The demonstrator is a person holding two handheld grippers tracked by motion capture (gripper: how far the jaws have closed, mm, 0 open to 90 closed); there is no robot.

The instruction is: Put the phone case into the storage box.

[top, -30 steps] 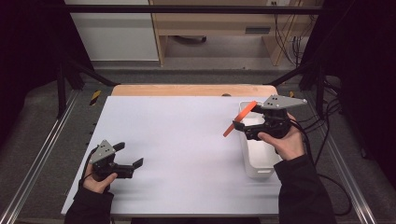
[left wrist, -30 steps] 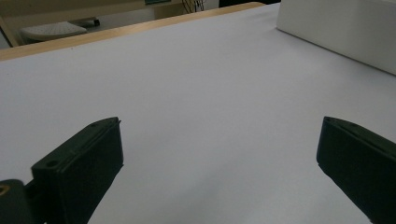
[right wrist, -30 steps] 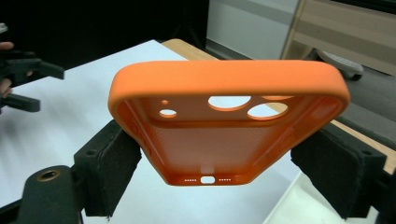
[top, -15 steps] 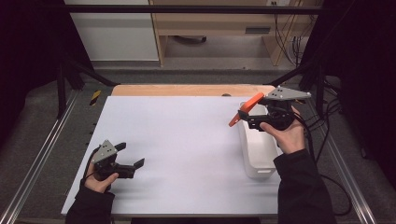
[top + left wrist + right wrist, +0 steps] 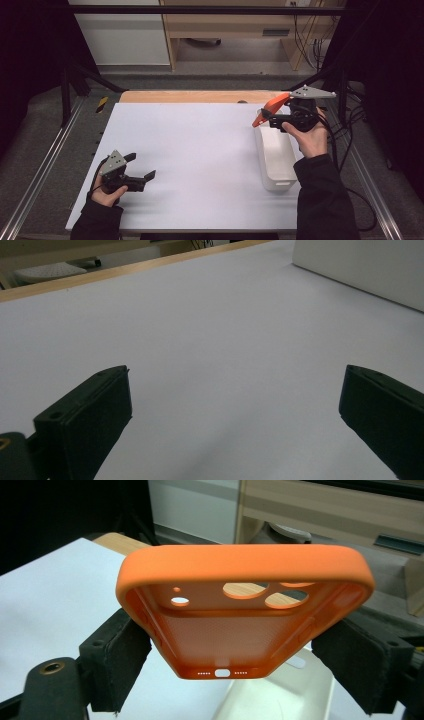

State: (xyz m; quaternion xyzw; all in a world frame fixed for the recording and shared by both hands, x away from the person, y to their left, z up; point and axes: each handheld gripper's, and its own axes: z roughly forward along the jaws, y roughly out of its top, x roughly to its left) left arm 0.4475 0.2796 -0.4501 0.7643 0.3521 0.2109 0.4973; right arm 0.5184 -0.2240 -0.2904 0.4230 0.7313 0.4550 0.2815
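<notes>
Stretching across the frame: the white bench (image 5: 190, 150), bare around the left hand. Sitting near its right edge: a long white bin (image 5: 277, 165), lengthwise front to back.

Hovering over the far end of that bin, off the bench: an orange phone case (image 5: 270, 106), hanging in the right tongs (image 5: 266, 118). Pinching hard, nearly as far closed as possible, with the black pads pressing on the case's two long side walls near the port end (image 5: 240, 610). Resting low at the near left of the bench: the left tongs (image 5: 141, 166), gaping wide and gripping nothing (image 5: 235, 400).

Judging the step as carrying the case away from the bin toward the open bench. Doing it well likely meaning:
- squeezing lightly, since the soft walls are probably bowing inward under pressure
- moving level and slowly, so the shell is not slipping out of a grip sitting so near one end
- setting down on open bench, clear of the bin's rim

Pointing away from the right hand: the camera-cutout end, with the port end nearest the tongs. Running straight out along the tongs: the long axis, heading leftward in the high view. Facing up toward the riding camera: the hollow inside.
</notes>
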